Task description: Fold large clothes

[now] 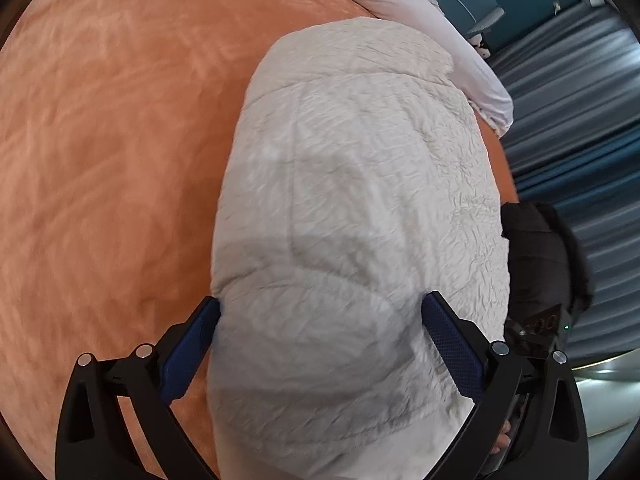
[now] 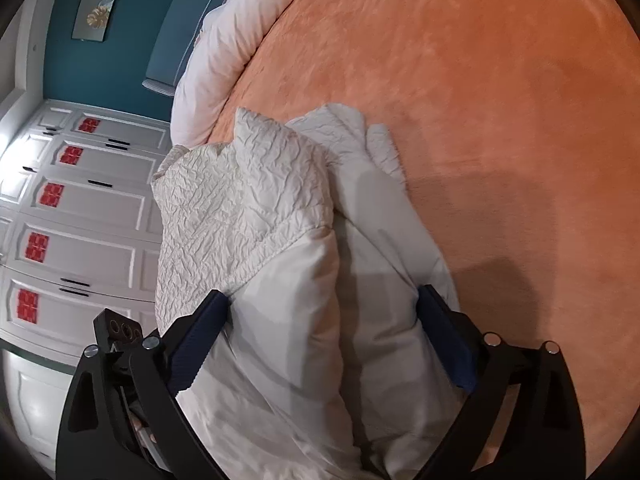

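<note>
Your left gripper (image 1: 320,312) and right gripper (image 2: 322,304) both hold their fingers spread wide over the folded white quilted jacket (image 1: 360,184) on the orange bed (image 1: 112,152).

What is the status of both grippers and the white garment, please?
Left gripper and right gripper open, straddling the white garment. Garment bundled on orange bedspread. Nothing in the way.

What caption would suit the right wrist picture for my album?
Right hand-held gripper, open, straddling a folded white padded jacket on an orange bedspread.
</note>
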Demonstrator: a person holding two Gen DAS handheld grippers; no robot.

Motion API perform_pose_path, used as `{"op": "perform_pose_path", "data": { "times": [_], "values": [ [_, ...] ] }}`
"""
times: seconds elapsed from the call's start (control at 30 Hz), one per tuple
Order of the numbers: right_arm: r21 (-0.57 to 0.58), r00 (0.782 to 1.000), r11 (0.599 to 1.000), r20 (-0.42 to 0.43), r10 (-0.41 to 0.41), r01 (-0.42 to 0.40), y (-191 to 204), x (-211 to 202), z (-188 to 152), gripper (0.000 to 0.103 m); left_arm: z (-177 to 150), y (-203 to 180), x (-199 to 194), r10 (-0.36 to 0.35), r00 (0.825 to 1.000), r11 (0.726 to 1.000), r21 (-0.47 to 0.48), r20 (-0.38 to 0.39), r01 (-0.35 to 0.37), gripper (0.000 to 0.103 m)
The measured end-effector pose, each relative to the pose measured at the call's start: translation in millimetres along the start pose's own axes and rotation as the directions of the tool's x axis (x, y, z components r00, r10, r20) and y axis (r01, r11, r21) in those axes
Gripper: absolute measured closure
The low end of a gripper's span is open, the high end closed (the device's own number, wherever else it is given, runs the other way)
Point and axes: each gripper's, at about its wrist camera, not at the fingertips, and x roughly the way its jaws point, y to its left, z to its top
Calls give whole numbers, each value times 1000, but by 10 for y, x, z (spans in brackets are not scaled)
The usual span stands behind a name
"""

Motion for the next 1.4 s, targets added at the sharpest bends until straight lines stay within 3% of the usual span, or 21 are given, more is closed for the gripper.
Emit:
{"op": "perform_pose_path", "data": {
  "times": [0.13,0.17,0.23,0.33,0.47,0.63,0.83,1.03,1.13,1.2,1.3,1.4],
  "values": [
    [22,996,996,-21,84,-84,7,106,-3,14,9,-210,-22,56,998,997,47,30,-58,9],
    [12,996,996,-23,89,-88,44,132,-6,19,26,-248,-50,68,997,995,65,41,-71,13],
    [-4,993,993,-19,117,-117,102,125,-22,41,25,-343,-95,88,995,991,101,56,-93,21],
    [-33,987,986,13,161,-161,213,79,-124,58,45,-389,-175,99,993,983,145,66,-108,30],
    [-66,987,986,26,156,-154,370,117,-198,60,65,-395,-291,118,988,972,190,99,-135,35],
    [-58,981,979,-9,195,-195,555,420,-274,60,310,-120,-527,150,978,959,220,147,-181,39],
    [-168,961,948,8,276,-271,1221,783,-247,76,801,248,-973,188,950,930,265,249,-253,52],
    [-290,954,912,-19,298,-291,2045,1340,-22,75,1318,718,-1224,213,912,931,211,351,-299,54],
    [-264,972,935,-51,231,-236,2012,1725,-34,70,1421,1100,-1064,260,911,928,176,321,-327,51],
    [-247,989,959,-85,122,-140,1874,2040,-138,56,1388,1444,-868,301,910,932,113,286,-344,40],
    [-193,984,966,-87,158,-173,1720,2094,-323,43,1251,1608,-959,321,879,918,114,353,-381,27],
    [-220,996,971,-31,85,-90,1750,1792,-432,41,1077,1464,-1198,355,854,886,153,380,-437,25]
  ]
}}
